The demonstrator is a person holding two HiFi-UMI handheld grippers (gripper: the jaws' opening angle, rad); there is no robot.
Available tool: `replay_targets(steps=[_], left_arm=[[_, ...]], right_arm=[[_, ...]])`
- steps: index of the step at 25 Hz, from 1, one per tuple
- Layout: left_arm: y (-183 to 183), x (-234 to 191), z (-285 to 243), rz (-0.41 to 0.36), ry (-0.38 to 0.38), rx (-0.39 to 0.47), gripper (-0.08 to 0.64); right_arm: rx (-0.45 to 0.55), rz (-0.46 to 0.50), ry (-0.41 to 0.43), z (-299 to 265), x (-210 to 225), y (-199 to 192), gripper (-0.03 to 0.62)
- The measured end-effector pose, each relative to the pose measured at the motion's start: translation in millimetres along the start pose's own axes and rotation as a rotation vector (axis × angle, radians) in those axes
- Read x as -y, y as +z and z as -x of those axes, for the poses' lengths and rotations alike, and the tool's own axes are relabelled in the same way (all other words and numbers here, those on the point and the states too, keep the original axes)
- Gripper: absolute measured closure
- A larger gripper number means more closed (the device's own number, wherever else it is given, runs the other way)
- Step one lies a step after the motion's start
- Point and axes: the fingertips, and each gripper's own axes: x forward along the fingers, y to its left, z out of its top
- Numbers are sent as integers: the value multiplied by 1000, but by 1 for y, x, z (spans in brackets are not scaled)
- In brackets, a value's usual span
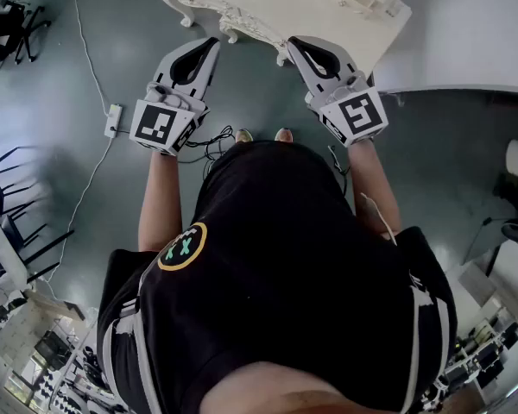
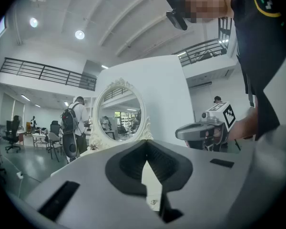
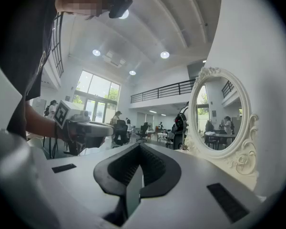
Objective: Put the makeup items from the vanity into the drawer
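"How do the jaws stand?"

"Both pairs are closed tip to tip with nothing between them. The left gripper (image 1: 209, 46) and right gripper (image 1: 298, 46) are smooth grey plastic with ribbed black pads (image 2: 166, 163)."

"And the makeup?"

"Too small to tell. The white vanity (image 1: 268, 7), carved along its edge, runs crosswise just ahead of the tips. Its oval mirror (image 2: 119, 109) stands upright beyond them, long axis vertical."

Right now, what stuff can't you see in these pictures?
- Makeup items: none show in any view; the head view's top edge cuts off the vanity.
- Drawer: not made out; in the gripper views the left gripper and right gripper fill the lower frame.
- Mirror reflections: too small to read.
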Motion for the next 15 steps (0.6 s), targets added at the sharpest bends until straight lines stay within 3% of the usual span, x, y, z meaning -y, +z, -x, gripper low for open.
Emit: replay_targets(steps=[15], left_arm=[[-1,2,-4,3,-16,-10,540]], right_arm=[[4,-27,-6,-1,4,-1,572]])
